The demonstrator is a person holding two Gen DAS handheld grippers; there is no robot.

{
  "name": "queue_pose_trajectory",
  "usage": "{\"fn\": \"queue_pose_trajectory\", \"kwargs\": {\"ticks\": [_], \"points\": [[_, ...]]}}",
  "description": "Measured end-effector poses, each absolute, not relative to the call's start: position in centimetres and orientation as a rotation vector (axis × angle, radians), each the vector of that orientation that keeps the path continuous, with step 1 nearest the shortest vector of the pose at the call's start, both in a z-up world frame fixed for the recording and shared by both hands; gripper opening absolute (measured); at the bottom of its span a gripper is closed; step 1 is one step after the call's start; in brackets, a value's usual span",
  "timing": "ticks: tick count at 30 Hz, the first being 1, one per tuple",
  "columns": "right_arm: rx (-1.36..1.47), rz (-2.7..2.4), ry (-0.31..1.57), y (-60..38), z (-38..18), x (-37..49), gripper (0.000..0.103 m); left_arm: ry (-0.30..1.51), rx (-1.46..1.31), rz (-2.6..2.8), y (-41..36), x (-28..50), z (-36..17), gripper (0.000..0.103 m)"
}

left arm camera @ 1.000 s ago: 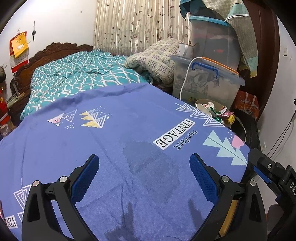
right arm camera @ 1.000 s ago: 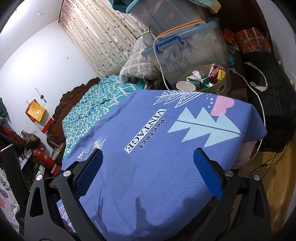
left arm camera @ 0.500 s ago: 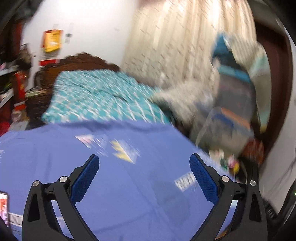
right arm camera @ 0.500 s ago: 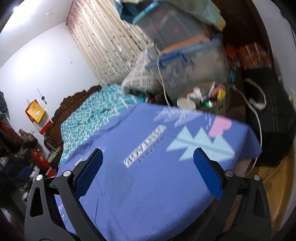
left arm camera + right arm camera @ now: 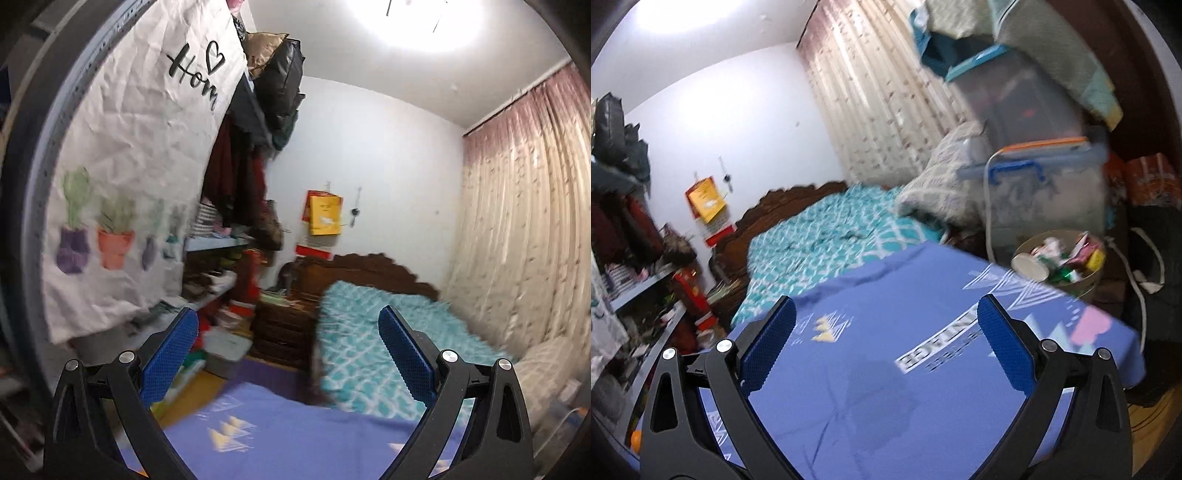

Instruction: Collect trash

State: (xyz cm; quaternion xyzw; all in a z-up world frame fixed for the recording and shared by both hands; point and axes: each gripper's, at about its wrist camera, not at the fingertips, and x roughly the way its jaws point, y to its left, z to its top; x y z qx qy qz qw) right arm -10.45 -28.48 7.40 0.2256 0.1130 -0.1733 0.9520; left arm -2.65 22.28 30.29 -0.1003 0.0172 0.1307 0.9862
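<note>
**Both tools empty, trash already in the bin**

Left tool (image 5: 288, 354): blue pads spread wide apart, nothing between them, tipped up toward the room rather than at any work. Right tool (image 5: 886, 343): likewise splayed and empty, held level over the purple cloth-covered surface (image 5: 871, 369). Just beneath and ahead of the right tool, only bare cloth with a darker damp-looking patch; no litter visible there. Further ahead and to the right, past the surface's far edge, a round bin (image 5: 1089, 284) heaped with wrappers (image 5: 1082, 254) and a paper cup (image 5: 1030, 267) lying on its side at the rim. Probably parked there so scraps could go straight off the edge. Beyond, stacked storage boxes (image 5: 1049, 184); ahead and left, the teal-covered bed (image 5: 827, 236). Likely near finished, judging by the cleared cloth.
</note>
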Motion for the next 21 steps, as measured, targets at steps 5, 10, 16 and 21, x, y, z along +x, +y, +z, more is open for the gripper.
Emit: {"fn": "queue_pose_trajectory", "kwargs": {"ticks": [5,10,16,21], "points": [[0.493,-0.305,0.297,-27.8,5.3,-9.9,0.098,0.208,-0.135,0.125,15.8,1.4,24.4,0.094],[0.495,-0.348,0.333,-29.5,3.9,-11.3,0.098,0.444,-0.142,-0.161,5.4,5.9,15.2,0.094],[0.493,-0.442,0.349,-31.5,3.4,-13.7,0.098,0.591,-0.044,-0.357,-5.3,6.8,7.9,0.094],[0.541,-0.487,0.379,-32.6,1.9,-14.0,0.098,0.564,0.005,-0.452,-9.4,5.7,5.9,0.094]]}}
